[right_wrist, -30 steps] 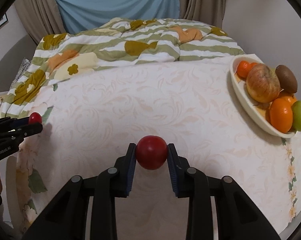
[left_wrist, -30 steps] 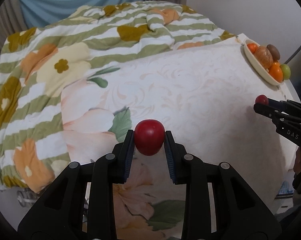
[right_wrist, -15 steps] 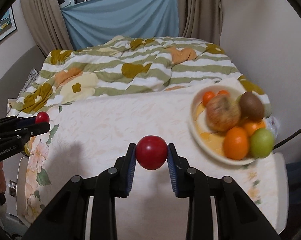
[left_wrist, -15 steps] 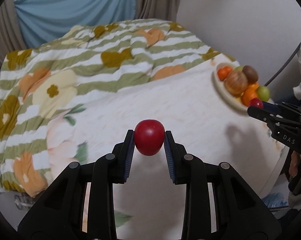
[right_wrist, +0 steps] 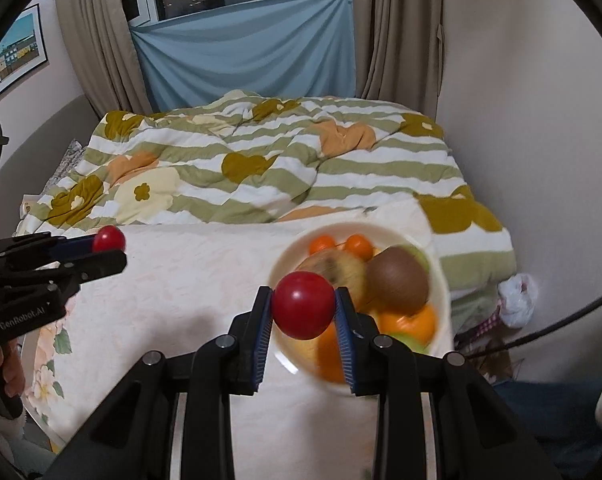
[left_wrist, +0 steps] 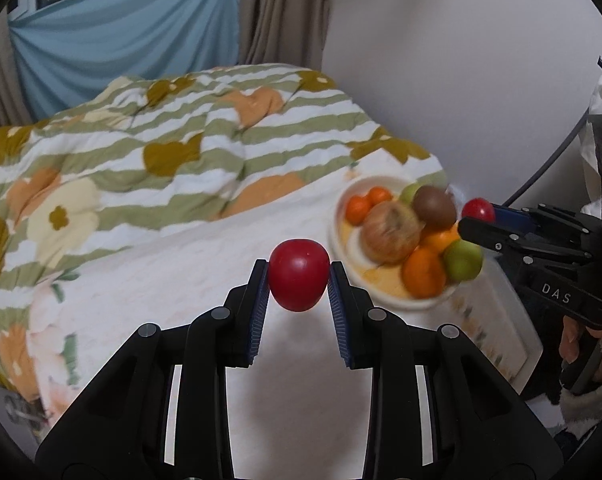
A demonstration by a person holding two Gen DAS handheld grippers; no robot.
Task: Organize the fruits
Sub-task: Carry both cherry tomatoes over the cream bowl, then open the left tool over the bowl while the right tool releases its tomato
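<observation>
Since both grippers carry fruit and the white plate (right_wrist: 441, 276) w/ the piled fruit is the likely drop spot, what matters is which gripper sits nearer it. Largest first: the bed (right_wrist: 261, 168) w/ its striped floral quilt fills the back; in front lies the pale cloth-covered surface (left_wrist: 173, 272) bearing the plate near its right edge. The plate already holds a big apple (left_wrist: 389, 232), a kiwi (right_wrist: 397, 280), oranges and a green fruit, so free room looks tight. In the right wrist view the right gripper (right_wrist: 303, 312) is over the plate's near-left rim, fingers clamped on a red fruit (right_wrist: 303, 306). The left gripper (left_wrist: 299, 280) is off to the plate's left, over bare cloth, fingers clamped on another red fruit (left_wrist: 299, 274). So the right one prob. drops first; left needs to travel rightward.
</observation>
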